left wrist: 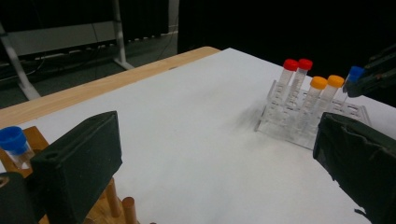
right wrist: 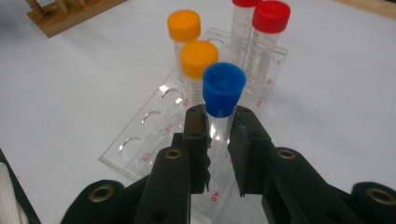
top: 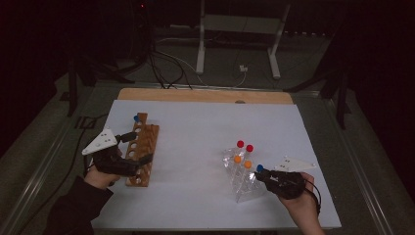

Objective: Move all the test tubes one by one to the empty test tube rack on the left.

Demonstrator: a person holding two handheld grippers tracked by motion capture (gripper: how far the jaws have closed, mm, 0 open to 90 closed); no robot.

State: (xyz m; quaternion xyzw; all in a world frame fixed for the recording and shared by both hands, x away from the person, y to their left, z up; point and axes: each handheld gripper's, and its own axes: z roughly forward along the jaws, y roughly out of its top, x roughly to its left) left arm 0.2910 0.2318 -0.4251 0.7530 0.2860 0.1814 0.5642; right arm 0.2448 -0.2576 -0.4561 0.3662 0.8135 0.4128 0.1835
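We use the clear plastic tube rack (top: 243, 183) as our landmark; it stands on the white sheet of the desk (top: 195, 147) on the side of the right hand. Our right gripper (right wrist: 218, 135) has its jaws drawn in on the blue-capped tube (right wrist: 223, 93), pinching its clear body just under the cap, so the tube is firmly held. That tube stands upright at the near corner of the rack, in the row closest to the right gripper. Just beyond it in the rack stand two orange-capped tubes (right wrist: 192, 46), and behind those two red-capped tubes (right wrist: 268, 23), all upright.

Well to the left of the rack, across a bare stretch of sheet, lies the wooden tube rack (top: 143, 154), and it carries another blue-capped tube (left wrist: 14, 142) at its far end. Our left gripper (top: 132, 147) rests at this wooden rack with its jaws spread wide and nothing between them; in the left gripper view the two black pads (left wrist: 79, 165) stand far apart, with the clear rack seen between them in the distance.
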